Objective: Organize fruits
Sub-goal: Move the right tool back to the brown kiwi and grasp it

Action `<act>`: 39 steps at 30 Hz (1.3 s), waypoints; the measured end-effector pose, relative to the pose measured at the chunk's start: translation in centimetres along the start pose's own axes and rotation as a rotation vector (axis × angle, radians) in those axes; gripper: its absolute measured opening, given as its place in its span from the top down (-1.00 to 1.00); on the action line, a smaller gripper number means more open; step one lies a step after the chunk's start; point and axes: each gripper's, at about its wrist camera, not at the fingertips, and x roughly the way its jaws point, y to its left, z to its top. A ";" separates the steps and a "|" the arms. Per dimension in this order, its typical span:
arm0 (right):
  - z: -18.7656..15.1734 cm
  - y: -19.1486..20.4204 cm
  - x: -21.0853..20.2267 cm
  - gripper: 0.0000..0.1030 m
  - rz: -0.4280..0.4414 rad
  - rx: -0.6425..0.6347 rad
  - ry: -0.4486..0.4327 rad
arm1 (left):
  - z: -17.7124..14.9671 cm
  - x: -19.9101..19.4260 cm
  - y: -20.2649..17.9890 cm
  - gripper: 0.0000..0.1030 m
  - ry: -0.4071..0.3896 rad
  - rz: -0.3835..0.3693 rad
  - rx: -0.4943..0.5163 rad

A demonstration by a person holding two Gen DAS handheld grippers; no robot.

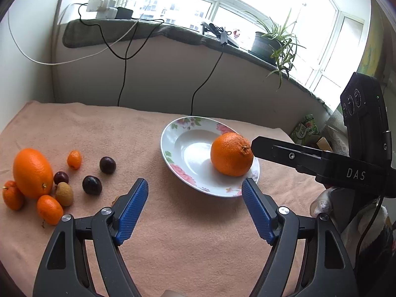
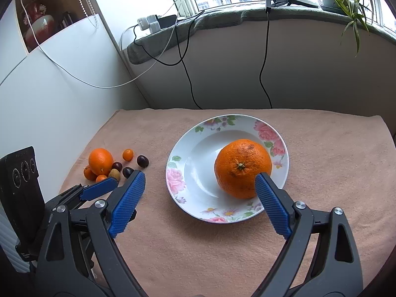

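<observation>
A large orange (image 1: pixel 231 154) (image 2: pixel 242 168) lies in a white plate with a flower-patterned rim (image 1: pixel 183 148) (image 2: pixel 195 163) on a peach cloth. My right gripper (image 2: pixel 200 174) stands open at the plate's near side, its right finger (image 2: pixel 269 198) close against the orange's front and the left finger out over the cloth. My left gripper (image 1: pixel 195 183) is open over bare cloth, left of the plate, nothing between its pads. To the left lies a cluster: a second big orange (image 1: pixel 32 172), small kumquats (image 1: pixel 74 159), dark plums (image 1: pixel 107 164) and a brown longan (image 1: pixel 64 194).
A grey wall and a window sill (image 1: pixel 173 34) with cables, a power strip (image 1: pixel 101 7) and a potted plant (image 1: pixel 272 42) lie behind the table. A white wall (image 2: pixel 49 99) bounds the left side. A gloved hand (image 1: pixel 321 203) holds the right gripper.
</observation>
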 end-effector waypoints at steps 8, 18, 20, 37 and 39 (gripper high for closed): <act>-0.4 2.1 0.5 -0.80 0.016 -0.051 0.009 | -0.8 -1.9 2.1 -0.52 -0.021 0.045 -0.022; -1.2 6.0 2.1 -0.80 0.038 -0.167 0.013 | -2.1 -4.4 6.5 -0.52 -0.051 0.116 -0.099; -1.4 6.7 2.5 -0.80 0.047 -0.189 0.014 | -2.3 -4.8 7.3 -0.52 -0.051 0.133 -0.109; -3.1 10.9 6.5 -0.72 0.085 -0.306 0.091 | -4.0 -4.8 13.2 -0.08 -0.012 0.190 -0.224; -3.3 11.1 7.1 -0.61 0.093 -0.313 0.109 | -4.1 -4.4 13.4 -0.03 -0.002 0.194 -0.225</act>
